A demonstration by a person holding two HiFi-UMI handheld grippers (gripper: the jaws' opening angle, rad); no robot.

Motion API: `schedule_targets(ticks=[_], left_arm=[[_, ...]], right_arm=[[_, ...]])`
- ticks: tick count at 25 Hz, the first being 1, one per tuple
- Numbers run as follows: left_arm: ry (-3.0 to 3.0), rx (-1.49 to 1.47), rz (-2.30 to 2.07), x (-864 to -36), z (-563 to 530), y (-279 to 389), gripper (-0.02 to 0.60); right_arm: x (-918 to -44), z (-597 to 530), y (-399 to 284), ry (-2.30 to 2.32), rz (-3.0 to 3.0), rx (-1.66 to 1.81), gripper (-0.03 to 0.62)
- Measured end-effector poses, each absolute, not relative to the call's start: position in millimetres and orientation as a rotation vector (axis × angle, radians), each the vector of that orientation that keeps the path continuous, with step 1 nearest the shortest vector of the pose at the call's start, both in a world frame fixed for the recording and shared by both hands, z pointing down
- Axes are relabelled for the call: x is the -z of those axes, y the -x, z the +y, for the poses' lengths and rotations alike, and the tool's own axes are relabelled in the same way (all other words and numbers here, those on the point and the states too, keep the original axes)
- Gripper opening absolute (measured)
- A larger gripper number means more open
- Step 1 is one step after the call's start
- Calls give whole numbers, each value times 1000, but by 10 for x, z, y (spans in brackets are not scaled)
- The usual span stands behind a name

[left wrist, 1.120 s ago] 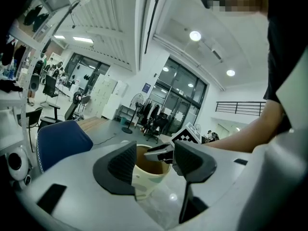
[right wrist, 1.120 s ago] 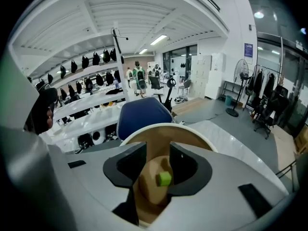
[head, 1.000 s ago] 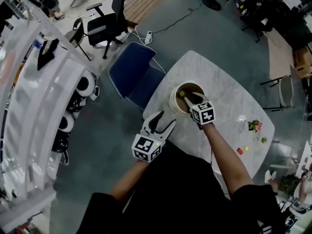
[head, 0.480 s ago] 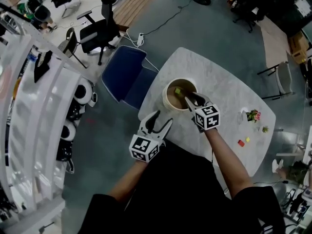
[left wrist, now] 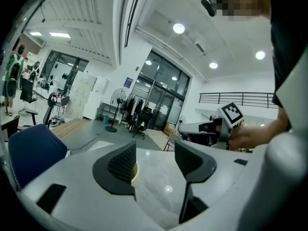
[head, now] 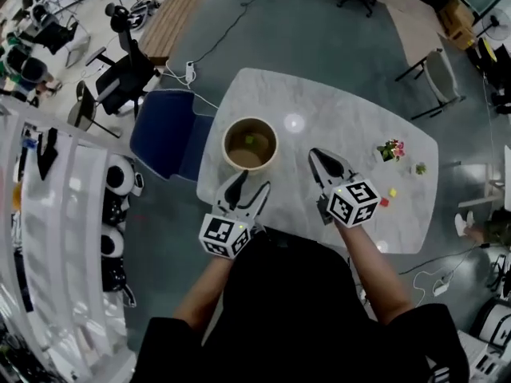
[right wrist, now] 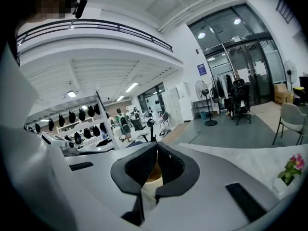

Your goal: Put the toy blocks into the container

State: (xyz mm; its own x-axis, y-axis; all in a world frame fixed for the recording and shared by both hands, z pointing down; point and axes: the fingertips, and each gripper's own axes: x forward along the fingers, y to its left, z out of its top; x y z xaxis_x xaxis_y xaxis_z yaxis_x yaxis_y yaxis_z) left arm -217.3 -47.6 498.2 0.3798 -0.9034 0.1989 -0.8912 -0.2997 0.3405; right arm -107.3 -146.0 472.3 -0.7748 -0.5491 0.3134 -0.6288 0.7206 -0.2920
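Note:
The round tan container [head: 250, 144] stands on the white marble table [head: 335, 110], with a green block [head: 250, 140] lying inside it. My right gripper [head: 315, 154] hovers just right of the container; its jaws have just closed, with nothing between them. In the right gripper view the shut right gripper [right wrist: 156, 163] lets only a sliver of the container [right wrist: 153, 177] show. My left gripper [head: 247, 186] is open and empty near the table's front edge, below the container. A red block [head: 384, 202], a yellow block [head: 392, 191] and another green block [head: 421, 168] lie at the right.
A small flower toy [head: 390, 149] stands near the loose blocks. A blue chair [head: 164, 142] sits against the table's left side. In the left gripper view the right gripper [left wrist: 211, 128] shows ahead, beyond the open left gripper [left wrist: 154, 160]. White shelving [head: 48, 238] runs along the left.
My right gripper has come up out of the container, moved to its right and shut. The green block now lies in the container. My left gripper has shifted along the table's front edge.

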Motion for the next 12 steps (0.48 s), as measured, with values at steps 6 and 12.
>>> schedule_targets(ticks=[6,12], left_arm=[[-2349,6,-1414,-4886,-729,1299,229],[-2435,-55,-1249,-4856,-909,282,229]], right_arm=[[-4537,-1339,29,-1119,-2680,-599,0],[-4504,-1212,-1036,-1285,-2602,-589,0]])
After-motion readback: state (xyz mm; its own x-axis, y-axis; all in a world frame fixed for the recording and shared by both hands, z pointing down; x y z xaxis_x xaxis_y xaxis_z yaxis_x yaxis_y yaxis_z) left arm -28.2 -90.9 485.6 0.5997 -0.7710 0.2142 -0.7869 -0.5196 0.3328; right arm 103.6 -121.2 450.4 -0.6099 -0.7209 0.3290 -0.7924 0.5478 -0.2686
